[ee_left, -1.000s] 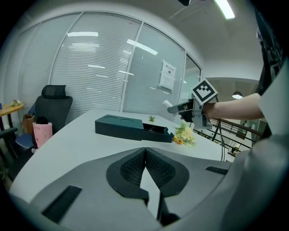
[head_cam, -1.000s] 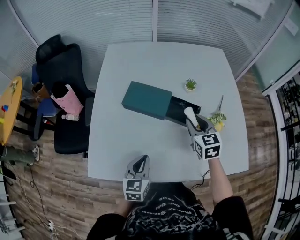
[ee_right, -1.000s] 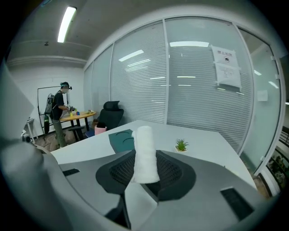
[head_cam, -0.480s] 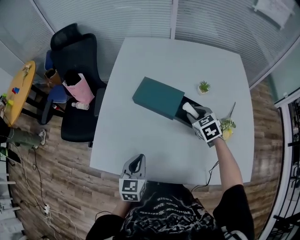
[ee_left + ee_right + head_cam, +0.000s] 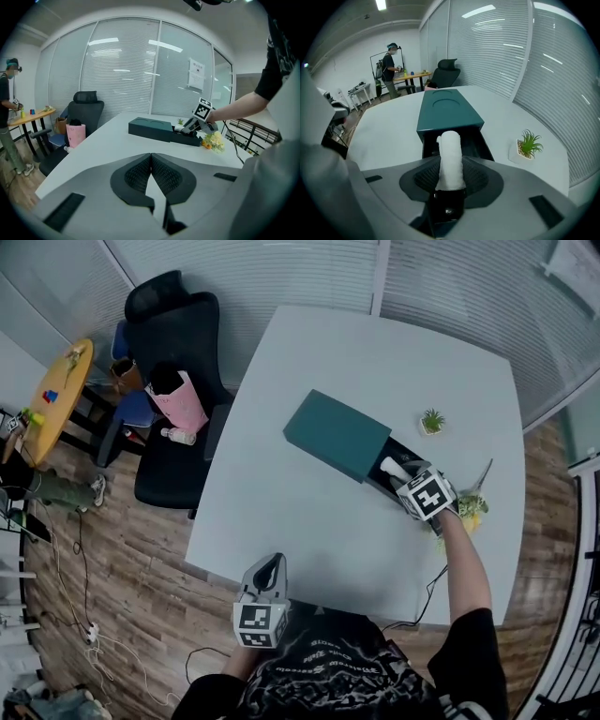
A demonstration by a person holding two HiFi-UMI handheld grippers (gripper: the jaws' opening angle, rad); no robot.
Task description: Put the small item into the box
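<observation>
The right gripper (image 5: 450,180) squeezed the small white roll (image 5: 450,154) between its jaws, near one end. The rest stuck out past the jaws, over the open drawer (image 5: 474,143) of the green box (image 5: 449,108). It looked soft and light, so a gentle hold seemed enough. The left gripper (image 5: 151,176) was closed, empty.

A box (image 5: 339,435) lies mid-table (image 5: 309,512), its drawer (image 5: 386,486) pulled out to the right. A rolled cloth (image 5: 394,468), clamped in the right gripper (image 5: 405,480), is over the drawer. A potted plant (image 5: 432,420) stands just beyond, flowers (image 5: 471,507) to the right, and a chair (image 5: 173,352) left of the table.
</observation>
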